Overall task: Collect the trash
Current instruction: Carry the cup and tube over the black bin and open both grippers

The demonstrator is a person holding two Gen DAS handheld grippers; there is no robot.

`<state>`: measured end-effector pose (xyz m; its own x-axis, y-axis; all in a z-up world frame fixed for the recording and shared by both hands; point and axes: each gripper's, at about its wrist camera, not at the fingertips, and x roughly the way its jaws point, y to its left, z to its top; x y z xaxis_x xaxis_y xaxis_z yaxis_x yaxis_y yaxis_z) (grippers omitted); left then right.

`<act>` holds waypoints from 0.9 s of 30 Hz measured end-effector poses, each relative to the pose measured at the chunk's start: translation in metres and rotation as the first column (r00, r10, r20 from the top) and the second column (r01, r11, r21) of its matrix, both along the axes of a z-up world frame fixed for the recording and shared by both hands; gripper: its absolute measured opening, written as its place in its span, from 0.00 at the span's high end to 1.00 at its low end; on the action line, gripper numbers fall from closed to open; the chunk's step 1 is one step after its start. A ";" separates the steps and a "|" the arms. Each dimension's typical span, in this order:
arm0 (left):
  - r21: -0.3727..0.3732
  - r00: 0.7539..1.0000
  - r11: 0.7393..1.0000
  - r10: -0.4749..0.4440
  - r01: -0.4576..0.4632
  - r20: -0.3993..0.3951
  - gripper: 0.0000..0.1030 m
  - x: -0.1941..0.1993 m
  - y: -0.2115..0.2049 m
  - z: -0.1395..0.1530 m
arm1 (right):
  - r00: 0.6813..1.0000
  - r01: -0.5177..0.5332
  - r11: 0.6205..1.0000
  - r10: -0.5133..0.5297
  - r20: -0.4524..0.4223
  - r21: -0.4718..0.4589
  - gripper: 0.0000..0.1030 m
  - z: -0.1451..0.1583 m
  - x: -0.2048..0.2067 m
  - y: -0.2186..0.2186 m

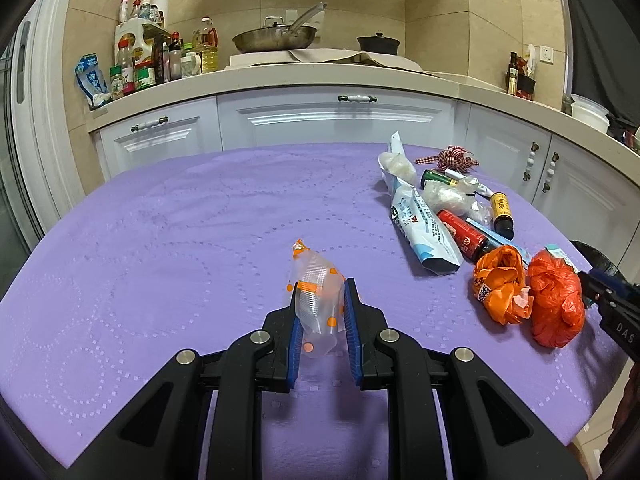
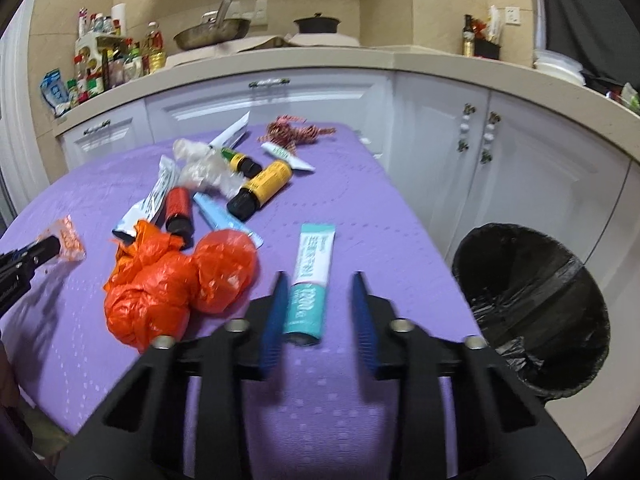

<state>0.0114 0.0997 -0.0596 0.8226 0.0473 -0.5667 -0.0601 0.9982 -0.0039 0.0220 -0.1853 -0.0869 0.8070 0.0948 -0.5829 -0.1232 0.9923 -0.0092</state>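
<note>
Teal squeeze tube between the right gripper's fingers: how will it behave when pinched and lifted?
The teal squeeze tube tapers to a flat crimped end, so it probably dents under a pinch. Lying flat on the purple tablecloth, it seems unlikely to roll. The glossy skin may slip between the open right gripper fingers.

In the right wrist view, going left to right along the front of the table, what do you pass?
Left gripper → orange bags → teal tube → black bin, off the table's right edge.
</note>
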 end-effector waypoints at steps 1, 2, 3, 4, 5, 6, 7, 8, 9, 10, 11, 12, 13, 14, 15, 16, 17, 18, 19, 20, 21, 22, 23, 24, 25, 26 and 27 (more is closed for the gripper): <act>-0.001 1.000 1.000 0.001 -0.001 0.000 0.81 0.000 0.000 0.000 | 1.000 -0.006 1.000 0.006 -0.008 0.000 0.85 -0.001 0.000 0.000; -0.001 1.000 1.000 0.000 0.000 0.001 0.81 0.000 0.000 0.000 | 1.000 -0.009 1.000 0.009 -0.011 -0.001 0.85 -0.003 0.000 0.000; 0.000 1.000 1.000 0.000 0.000 0.001 0.81 0.000 0.000 0.000 | 1.000 -0.009 1.000 0.009 -0.009 -0.002 0.86 -0.002 -0.001 0.000; 0.000 1.000 1.000 -0.001 0.001 0.003 0.81 0.000 0.000 0.001 | 1.000 -0.007 1.000 0.007 -0.003 -0.004 0.87 -0.001 -0.003 -0.001; 0.000 1.000 1.000 -0.003 0.003 0.004 0.81 0.000 -0.001 0.002 | 1.000 -0.006 1.000 0.006 0.003 -0.006 0.87 0.000 -0.005 -0.001; -0.002 1.000 1.000 -0.006 0.006 0.005 0.81 0.000 -0.002 0.003 | 1.000 -0.003 1.000 0.003 0.011 -0.008 0.87 0.002 -0.007 -0.002; -0.008 1.000 1.000 -0.013 0.013 0.007 0.81 -0.001 -0.004 0.005 | 1.000 0.001 1.000 -0.001 0.018 -0.010 0.87 0.004 -0.008 -0.004; -0.014 1.000 1.000 -0.020 0.020 0.008 0.81 -0.001 -0.006 0.006 | 1.000 0.005 1.000 -0.004 0.024 -0.011 0.87 0.006 -0.009 -0.006; -0.020 0.999 0.999 -0.030 0.030 0.011 0.81 -0.001 -0.009 0.008 | 0.999 0.011 1.000 -0.011 0.031 -0.006 0.87 0.008 -0.011 -0.010; -0.023 0.999 0.999 -0.042 0.043 0.018 0.81 0.000 -0.013 0.012 | 0.999 0.018 1.000 -0.018 0.033 -0.002 0.87 0.011 -0.012 -0.015; -0.023 0.998 0.998 -0.055 0.055 0.025 0.81 0.000 -0.018 0.015 | 0.999 0.029 1.000 -0.029 0.038 0.000 0.87 0.013 -0.013 -0.020; -0.023 0.997 0.997 -0.071 0.072 0.035 0.81 0.000 -0.025 0.019 | 0.998 0.042 0.999 -0.042 0.042 0.003 0.87 0.015 -0.015 -0.027; -0.022 0.995 0.996 -0.090 0.091 0.045 0.81 0.001 -0.033 0.023 | 0.997 0.055 0.998 -0.055 0.046 0.006 0.87 0.016 -0.016 -0.032; -0.022 0.993 0.994 -0.105 0.106 0.051 0.81 0.001 -0.038 0.025 | 0.996 0.071 0.997 -0.072 0.051 0.009 0.87 0.018 -0.017 -0.039; -0.023 0.989 0.991 -0.133 0.135 0.061 0.81 0.002 -0.048 0.030 | 0.994 0.091 0.996 -0.091 0.057 0.011 0.87 0.020 -0.019 -0.048; -0.022 0.985 0.987 -0.157 0.159 0.067 0.81 0.003 -0.058 0.032 | 0.992 0.106 0.994 -0.106 0.061 0.012 0.87 0.021 -0.020 -0.055; -0.022 0.981 0.983 -0.179 0.181 0.072 0.81 0.005 -0.066 0.035 | 0.990 0.127 0.992 -0.127 0.066 0.014 0.87 0.023 -0.021 -0.064; -0.022 0.977 0.979 -0.199 0.201 0.075 0.81 0.006 -0.074 0.037 | 0.987 0.142 0.990 -0.143 0.071 0.016 0.87 0.024 -0.022 -0.071; -0.024 0.969 0.972 -0.233 0.235 0.078 0.81 0.009 -0.088 0.040 | 0.983 0.166 0.986 -0.167 0.077 0.019 0.87 0.025 -0.024 -0.082; -0.025 0.965 0.967 -0.251 0.254 0.079 0.81 0.011 -0.095 0.042 | 0.979 0.186 0.982 -0.187 0.080 0.021 0.87 0.026 -0.026 -0.092; -0.027 0.959 0.961 -0.273 0.276 0.080 0.81 0.013 -0.105 0.044 | 0.975 0.204 0.979 -0.205 0.084 0.023 0.87 0.027 -0.027 -0.101; -0.031 0.950 0.952 -0.301 0.304 0.079 0.81 0.017 -0.118 0.046 | 0.970 0.228 0.973 -0.229 0.087 0.024 0.87 0.027 -0.029 -0.113; -0.034 0.942 0.944 -0.326 0.329 0.080 0.81 0.020 -0.129 0.049 | 0.965 0.247 0.969 -0.248 0.089 0.026 0.87 0.027 -0.030 -0.123; -0.031 0.934 0.936 -0.347 0.350 0.083 0.81 0.022 -0.140 0.051 | 0.961 0.259 0.965 -0.260 0.090 0.027 0.87 0.027 -0.031 -0.130; -0.023 0.923 0.926 -0.374 0.378 0.089 0.81 0.024 -0.156 0.053 | 0.956 0.278 0.960 -0.279 0.092 0.029 0.87 0.027 -0.032 -0.140; -0.016 0.915 0.918 -0.393 0.396 0.092 0.81 0.026 -0.167 0.055 | 0.951 0.292 0.956 -0.293 0.092 0.031 0.87 0.027 -0.032 -0.148; -0.012 0.904 0.907 -0.418 0.421 0.093 0.81 0.029 -0.181 0.056 | 0.947 0.305 0.952 -0.307 0.092 0.033 0.87 0.026 -0.033 -0.156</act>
